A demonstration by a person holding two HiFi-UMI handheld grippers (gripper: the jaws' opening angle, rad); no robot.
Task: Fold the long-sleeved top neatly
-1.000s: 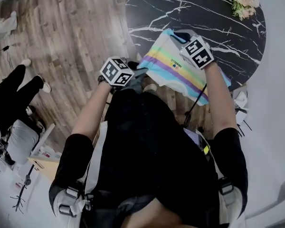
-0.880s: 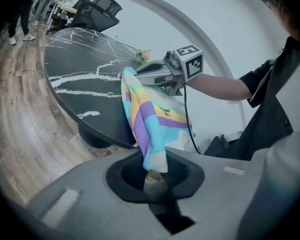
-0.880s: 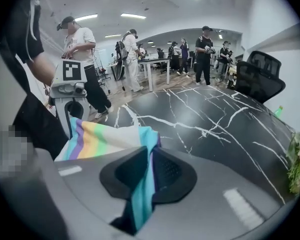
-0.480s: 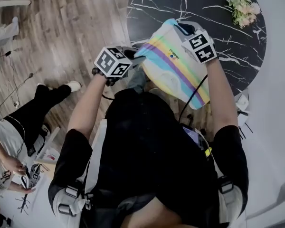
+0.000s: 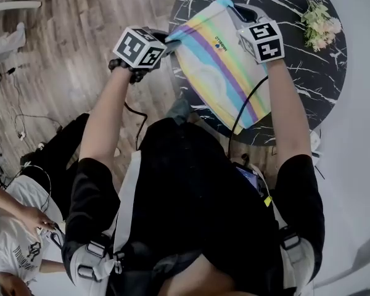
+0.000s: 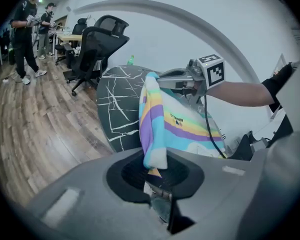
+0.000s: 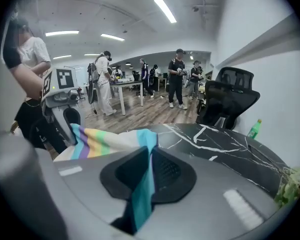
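Farthest left in the head view, a seated person (image 5: 15,239) is on the wood floor (image 5: 61,54), well apart from the table (image 5: 308,97).

Next comes the left gripper (image 5: 168,40), raised over the floor just off the table's left edge. Its jaws are pressed together on a corner of the top (image 5: 219,66). Its own view shows that corner bunched between the pads (image 6: 155,171), with the striped cloth (image 6: 162,121) running away toward the other gripper (image 6: 177,81). A chair (image 6: 97,41) stands beyond the table (image 6: 115,109), and two people (image 6: 25,29) stand far back at the left.

The top is stretched in the air between the two grippers, over the left part of the table. Its rainbow stripes face up, and its loose end trails toward the near edge. Whether that end touches the marble I cannot tell.

The right gripper (image 5: 233,8) is over the table, toward the far edge. Its jaws are clamped on the top's teal edge, which passes between them in its own view (image 7: 144,181). That view looks back at the left gripper (image 7: 60,96), then across the black tabletop (image 7: 225,149) to a chair (image 7: 230,101) and a green bottle (image 7: 255,129).

Flowers (image 5: 320,20) lie at the table's far right edge.
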